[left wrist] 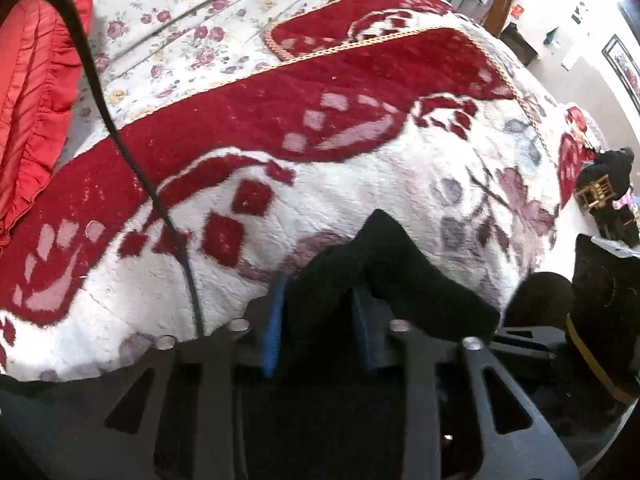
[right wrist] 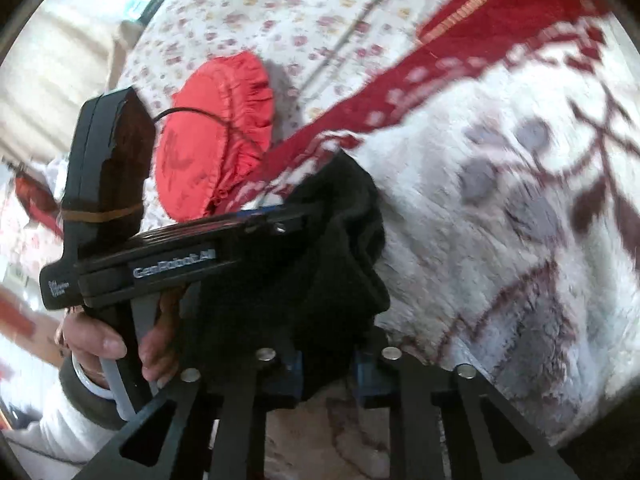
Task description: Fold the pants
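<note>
The black pants (left wrist: 384, 264) are bunched between the blue pads of my left gripper (left wrist: 318, 320), which is shut on them above the white and red blanket (left wrist: 360, 184). In the right wrist view the same black pants (right wrist: 340, 248) hang in a lump from my right gripper (right wrist: 326, 376), which is shut on them. The left gripper's body (right wrist: 172, 256), held by a hand, sits just left of the cloth and also bites into it. Most of the pants is hidden below both grippers.
A red frilled pillow (left wrist: 36, 92) lies on the floral bedsheet (left wrist: 192, 12) at the far left; it also shows in the right wrist view (right wrist: 216, 136). A black cable (left wrist: 120, 140) crosses the blanket. The bed's edge and a room floor (left wrist: 560, 68) are at the right.
</note>
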The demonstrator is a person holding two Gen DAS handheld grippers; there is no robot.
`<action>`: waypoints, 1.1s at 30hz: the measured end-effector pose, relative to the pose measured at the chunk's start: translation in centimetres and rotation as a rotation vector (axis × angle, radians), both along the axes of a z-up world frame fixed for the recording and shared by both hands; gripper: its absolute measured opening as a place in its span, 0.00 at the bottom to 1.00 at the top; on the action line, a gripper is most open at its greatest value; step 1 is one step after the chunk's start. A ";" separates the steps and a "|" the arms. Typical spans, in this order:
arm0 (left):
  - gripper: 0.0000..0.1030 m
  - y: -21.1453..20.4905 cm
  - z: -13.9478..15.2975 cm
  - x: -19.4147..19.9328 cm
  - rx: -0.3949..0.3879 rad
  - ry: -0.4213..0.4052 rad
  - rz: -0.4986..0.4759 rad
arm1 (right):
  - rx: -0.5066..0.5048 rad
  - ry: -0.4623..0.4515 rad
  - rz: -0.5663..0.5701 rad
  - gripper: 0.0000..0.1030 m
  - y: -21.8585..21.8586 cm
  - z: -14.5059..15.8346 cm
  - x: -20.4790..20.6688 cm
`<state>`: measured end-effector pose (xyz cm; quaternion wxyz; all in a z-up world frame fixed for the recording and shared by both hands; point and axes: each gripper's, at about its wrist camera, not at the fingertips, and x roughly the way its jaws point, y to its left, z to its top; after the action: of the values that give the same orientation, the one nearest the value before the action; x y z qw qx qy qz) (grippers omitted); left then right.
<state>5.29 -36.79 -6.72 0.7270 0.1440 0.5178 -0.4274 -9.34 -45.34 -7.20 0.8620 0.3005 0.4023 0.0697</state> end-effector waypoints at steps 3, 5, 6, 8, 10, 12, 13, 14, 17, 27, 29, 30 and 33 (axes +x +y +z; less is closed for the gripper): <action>0.22 1.0 1.3 -0.1 -0.027 -0.020 0.010 | -0.034 -0.053 0.047 0.14 1.2 2.4 0.2; 0.22 3.0 3.1 0.7 -0.077 -0.008 0.056 | -0.072 -0.098 0.095 0.14 2.8 4.5 0.6; 0.22 4.0 3.9 0.9 -0.099 -0.008 0.075 | -0.084 -0.119 0.123 0.14 3.6 5.5 0.9; 0.22 7.1 6.2 1.4 -0.140 -0.036 0.121 | -0.099 -0.160 0.199 0.14 5.7 7.4 1.6; 0.22 10.1 7.8 1.9 -0.159 -0.049 0.179 | -0.125 -0.201 0.290 0.14 9.0 8.9 2.6; 0.22 14.1 9.0 2.1 -0.173 -0.061 0.255 | -0.135 -0.213 0.377 0.14 12.1 9.0 3.7; 0.22 16.0 9.2 2.2 -0.175 -0.066 0.288 | -0.141 -0.211 0.414 0.14 13.6 8.7 4.0; 0.23 18.1 9.3 2.2 -0.165 -0.072 0.333 | -0.142 -0.198 0.461 0.14 15.2 8.1 4.6; 0.28 23.6 8.5 2.0 -0.127 -0.074 0.474 | -0.136 -0.090 0.583 0.21 20.0 4.1 6.7; 0.40 31.1 5.2 -0.7 -0.101 0.008 0.652 | -0.126 -0.056 0.543 0.50 17.0 5.4 6.3; 0.40 30.5 5.1 -1.4 -0.095 -0.003 0.651 | -0.168 -0.039 0.501 0.50 15.3 5.2 6.5; 0.40 30.0 5.1 -1.8 -0.099 -0.011 0.643 | -0.180 -0.021 0.478 0.50 14.9 4.8 7.0; 0.40 28.6 4.8 -2.4 -0.120 0.010 0.605 | -0.160 0.007 0.425 0.50 13.9 3.8 7.7</action>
<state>2.86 -8.19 -1.89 0.8259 -0.0623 0.5145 -0.2221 -1.64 -31.45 -3.42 0.8476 0.1400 0.4639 0.2163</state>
